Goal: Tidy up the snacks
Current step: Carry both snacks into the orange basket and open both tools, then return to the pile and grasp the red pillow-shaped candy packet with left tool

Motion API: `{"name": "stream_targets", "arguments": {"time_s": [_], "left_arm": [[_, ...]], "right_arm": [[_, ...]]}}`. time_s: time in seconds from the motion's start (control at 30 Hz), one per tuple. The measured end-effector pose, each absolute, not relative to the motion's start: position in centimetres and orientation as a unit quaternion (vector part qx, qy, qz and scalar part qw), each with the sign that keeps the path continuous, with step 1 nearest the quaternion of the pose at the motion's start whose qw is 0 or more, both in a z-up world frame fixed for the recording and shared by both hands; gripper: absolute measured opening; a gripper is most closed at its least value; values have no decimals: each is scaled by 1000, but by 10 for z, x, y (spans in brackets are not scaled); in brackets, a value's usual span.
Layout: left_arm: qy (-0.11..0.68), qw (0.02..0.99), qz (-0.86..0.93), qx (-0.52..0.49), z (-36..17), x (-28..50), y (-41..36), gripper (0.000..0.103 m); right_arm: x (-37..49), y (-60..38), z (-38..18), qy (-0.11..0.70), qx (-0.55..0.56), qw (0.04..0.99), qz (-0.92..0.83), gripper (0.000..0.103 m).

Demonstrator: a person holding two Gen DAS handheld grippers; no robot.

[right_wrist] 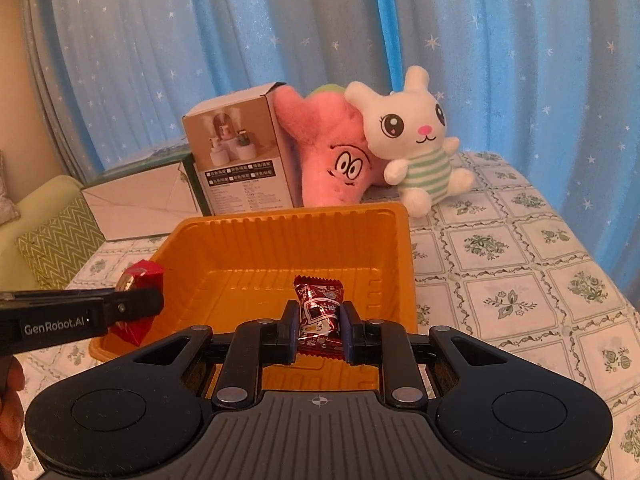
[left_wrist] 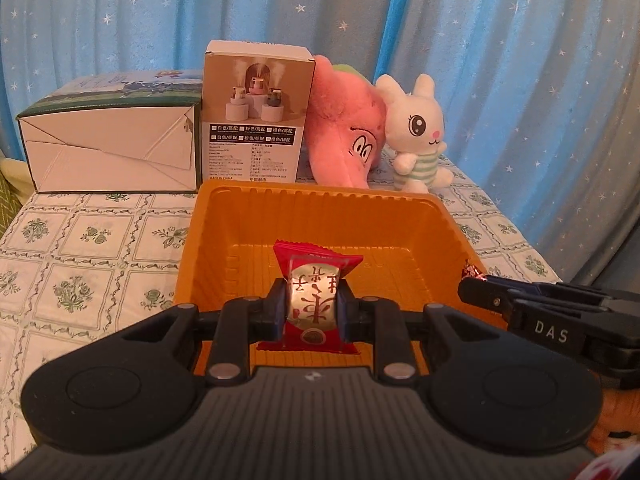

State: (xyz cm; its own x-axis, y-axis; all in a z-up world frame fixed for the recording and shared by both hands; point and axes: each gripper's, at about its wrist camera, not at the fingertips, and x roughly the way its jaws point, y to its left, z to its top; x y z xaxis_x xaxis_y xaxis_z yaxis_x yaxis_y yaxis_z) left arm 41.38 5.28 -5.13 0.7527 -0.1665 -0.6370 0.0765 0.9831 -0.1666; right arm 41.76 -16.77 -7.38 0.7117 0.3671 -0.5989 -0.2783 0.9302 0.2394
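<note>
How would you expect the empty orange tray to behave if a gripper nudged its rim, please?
The orange tray looks like thin ribbed plastic, so it is probably light and would slide on the tablecloth. Its walls may flex when pushed. Being wide and low, it seems unlikely to tip.

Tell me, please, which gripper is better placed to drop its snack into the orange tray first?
Probably the right gripper: its dark candy hangs well inside the orange tray; the left's red snack sits nearer the near rim.

Left gripper [left_wrist: 312, 300] clamped on red snack packet [left_wrist: 316, 300] above orange tray [left_wrist: 320, 204].
</note>
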Motion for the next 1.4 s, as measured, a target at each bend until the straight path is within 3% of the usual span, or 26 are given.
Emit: {"name": "stream_targets", "arguments": {"time_s": [0.13,0.63,0.7,0.73,0.77,1.07,1.4], "left_arm": [[352,932,-56,-71,-57,419,57,30],[351,932,-45,-82,-54,413,65,30],[349,932,-45,-84,-53,411,65,30],[348,932,-46,-87,-53,411,66,30],[348,932,-47,-89,-52,410,66,30],[332,938,-54,-85,-35,381,59,30],[315,943,-55,-91,-13,296,48,30]], "right_arm": [[422,-167,-79,342,67,920,176,21],[426,-165,-76,323,115,918,201,23],[426,-168,-76,321,121,919,193,41],[425,-170,-76,319,126,921,188,57],[425,-174,-75,314,132,922,182,59],[403,-197,-49,281,139,939,140,59],[320,-208,-21,279,125,944,125,59]]}}
